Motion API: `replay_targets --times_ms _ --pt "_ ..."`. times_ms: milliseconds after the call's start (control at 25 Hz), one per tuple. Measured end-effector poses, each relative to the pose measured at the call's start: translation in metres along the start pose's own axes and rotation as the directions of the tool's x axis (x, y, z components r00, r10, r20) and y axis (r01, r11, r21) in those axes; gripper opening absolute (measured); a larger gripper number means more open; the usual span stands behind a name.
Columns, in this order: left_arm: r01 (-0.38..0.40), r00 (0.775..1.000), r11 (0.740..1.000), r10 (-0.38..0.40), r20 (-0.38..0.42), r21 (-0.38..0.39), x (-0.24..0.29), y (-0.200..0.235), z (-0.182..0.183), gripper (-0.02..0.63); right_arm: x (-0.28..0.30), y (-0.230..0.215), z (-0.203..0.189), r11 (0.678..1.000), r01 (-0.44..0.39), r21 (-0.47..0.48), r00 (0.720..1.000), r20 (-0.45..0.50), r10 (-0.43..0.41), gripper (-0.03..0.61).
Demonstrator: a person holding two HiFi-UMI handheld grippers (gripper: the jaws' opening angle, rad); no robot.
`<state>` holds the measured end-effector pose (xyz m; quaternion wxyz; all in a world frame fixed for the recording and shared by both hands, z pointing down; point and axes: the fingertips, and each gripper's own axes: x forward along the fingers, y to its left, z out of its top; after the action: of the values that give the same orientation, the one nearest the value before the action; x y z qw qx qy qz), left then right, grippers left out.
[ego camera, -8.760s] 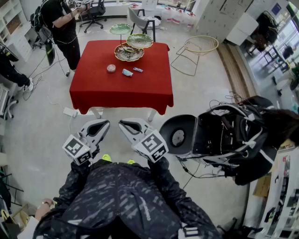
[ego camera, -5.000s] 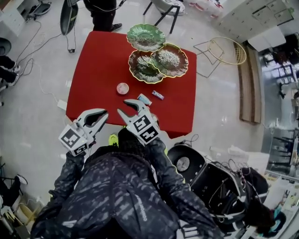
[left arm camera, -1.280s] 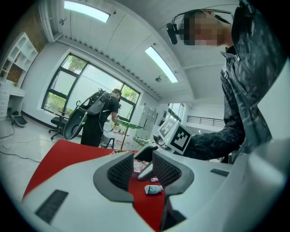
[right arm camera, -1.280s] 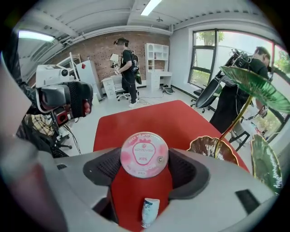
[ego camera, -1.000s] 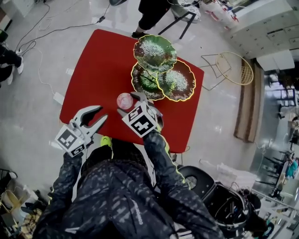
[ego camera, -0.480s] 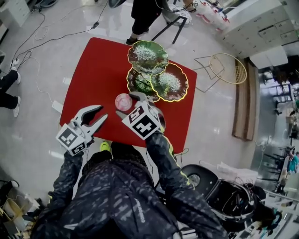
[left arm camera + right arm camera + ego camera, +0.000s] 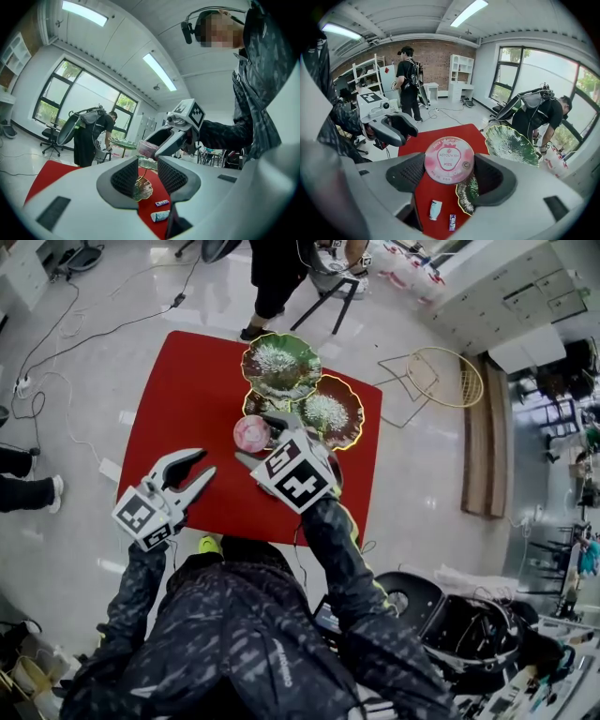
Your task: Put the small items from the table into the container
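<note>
Head view: red table (image 7: 178,390) at frame centre, with a three-tier stand of green leaf-shaped dishes (image 7: 279,365) at its upper right part. A person in dark clothes (image 7: 274,266) stands at the table's far edge, top of frame. A round wire-frame basket (image 7: 441,381) sits on the floor to the right, well apart from the table. Cables (image 7: 56,362) trail over the floor at upper left.

Right gripper (image 7: 255,437): jaws clamped on the rim of a round pink tin (image 7: 449,159). The tin is held in the air above the cloth, just left of the stand's lower dishes. It is a flat disc with no long axis. Its printed lid faces straight at the right gripper camera, print upright there; in the head view the lid faces up. In that view the tin overlaps the edge of the lowest dish, and the gripper's marker cube (image 7: 302,479) covers the cloth just below it.

Left gripper (image 7: 204,463): jaws spread, nothing between the pads. It hangs over the table's lower left edge, apart from the right gripper. Its own view shows the stand and the red cloth through the gap.

On the cloth (right gripper view, bottom centre): a small blue-white packet (image 7: 435,209) and a small purple wrapped bar (image 7: 451,222). They lie side by side, near but not touching. Both long axes run roughly up-down in the frame, beside the lowest dish.
</note>
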<state>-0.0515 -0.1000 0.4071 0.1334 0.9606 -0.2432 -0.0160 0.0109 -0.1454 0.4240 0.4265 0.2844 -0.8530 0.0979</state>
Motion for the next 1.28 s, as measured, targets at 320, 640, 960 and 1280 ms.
replay_targets --times_ms 320,640,960,1280 --pt "0.016 1.000 1.000 -0.016 0.003 0.004 0.012 0.005 0.005 0.114 -0.013 -0.038 0.008 0.999 0.048 -0.005 0.999 0.006 -0.048 0.316" --pt "0.012 1.000 1.000 -0.012 -0.006 -0.015 0.026 0.023 -0.002 0.114 0.000 -0.083 0.014 0.998 0.062 -0.018 0.998 -0.002 -0.062 0.316" --pt "-0.004 1.000 0.999 0.003 -0.011 -0.036 0.054 0.038 0.001 0.114 0.011 -0.132 0.020 0.999 0.045 -0.023 0.999 -0.023 -0.046 0.316" --pt "-0.021 0.999 0.998 0.020 -0.027 -0.054 0.059 0.046 -0.011 0.114 0.035 -0.150 0.010 1.000 0.001 -0.023 0.998 -0.070 -0.003 0.316"
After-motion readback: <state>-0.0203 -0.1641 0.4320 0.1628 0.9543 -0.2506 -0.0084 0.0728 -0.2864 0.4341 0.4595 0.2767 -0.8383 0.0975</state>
